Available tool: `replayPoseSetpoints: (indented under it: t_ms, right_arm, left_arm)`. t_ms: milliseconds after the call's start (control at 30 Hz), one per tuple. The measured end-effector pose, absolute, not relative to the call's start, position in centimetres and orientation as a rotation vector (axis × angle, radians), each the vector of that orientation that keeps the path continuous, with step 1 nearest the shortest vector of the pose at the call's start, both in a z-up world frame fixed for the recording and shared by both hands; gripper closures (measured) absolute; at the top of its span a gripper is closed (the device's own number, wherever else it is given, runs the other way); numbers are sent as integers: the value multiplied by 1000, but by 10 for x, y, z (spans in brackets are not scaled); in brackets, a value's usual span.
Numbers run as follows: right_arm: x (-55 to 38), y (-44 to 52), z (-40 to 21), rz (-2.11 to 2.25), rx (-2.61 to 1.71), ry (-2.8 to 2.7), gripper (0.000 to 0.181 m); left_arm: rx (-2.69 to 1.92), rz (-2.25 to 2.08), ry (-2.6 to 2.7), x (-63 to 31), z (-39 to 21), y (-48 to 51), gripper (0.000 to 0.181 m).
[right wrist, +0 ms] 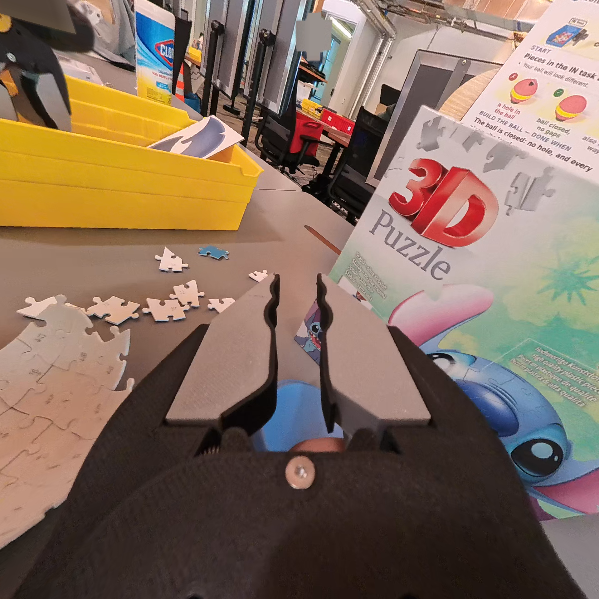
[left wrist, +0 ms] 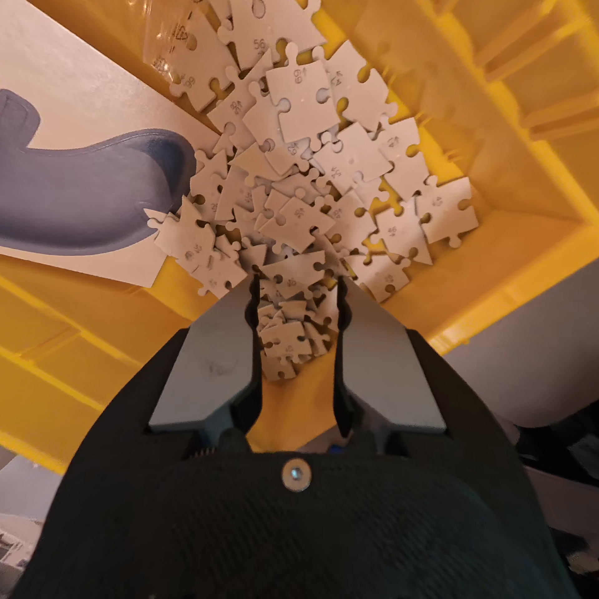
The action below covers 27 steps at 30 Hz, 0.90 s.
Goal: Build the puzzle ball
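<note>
Nearest the left wrist camera, the left gripper [left wrist: 296, 278] is hanging over a yellow bin [left wrist: 486, 275] with its jaws spread to a moderate gap and nothing between them. Its tips are sitting just above a heap of loose puzzle pieces [left wrist: 301, 194], grey backs up, which is filling the bin's compartment. A printed card [left wrist: 81, 168] with a dark blue shape is leaning inside the bin at the left, touching the heap's edge.

In the right wrist view, the right gripper [right wrist: 296, 278] is hovering over the grey table [right wrist: 227, 246], jaws parted narrowly and gripping nothing. At near left, a curved section of joined pieces [right wrist: 48, 389], the partly built ball shell, is lying on the table. Several single pieces [right wrist: 165, 308] are lying scattered beyond it, one blue piece [right wrist: 213, 252] farther off. The puzzle box [right wrist: 486, 291] is standing upright at right, and an instruction sheet [right wrist: 551, 81] is showing behind it. Far left, the yellow bin [right wrist: 129, 194] is holding the card [right wrist: 197, 137], with the left gripper [right wrist: 32, 81] over it and a wipes canister [right wrist: 155, 52] behind.
</note>
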State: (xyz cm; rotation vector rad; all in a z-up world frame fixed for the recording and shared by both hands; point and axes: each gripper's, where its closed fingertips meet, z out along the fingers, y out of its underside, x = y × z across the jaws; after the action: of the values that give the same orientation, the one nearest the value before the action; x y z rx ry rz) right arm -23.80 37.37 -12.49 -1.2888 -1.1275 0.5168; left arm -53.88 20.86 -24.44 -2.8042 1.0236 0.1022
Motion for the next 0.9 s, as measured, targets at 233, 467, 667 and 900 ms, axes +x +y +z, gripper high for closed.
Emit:
replayPoseSetpoints:
  t_ms: [233, 467, 667, 900]
  right_arm:
    - [-237, 370, -120, 521, -1273, -1122, 163]
    - [-237, 370, -119, 525, -1271, -1123, 162]
    - [-238, 369, -120, 528, -1272, -1123, 162]
    - [-239, 368, -120, 529, -1273, -1125, 162]
  left_arm:
    - [-2832, -17, 954, -538, -248, 213, 138]
    - [-2815, 17, 983, -541, -247, 211, 155]
    - [-2805, -16, 955, -542, -244, 208, 156]
    - [-2762, -4, 950, -539, -233, 207, 156]
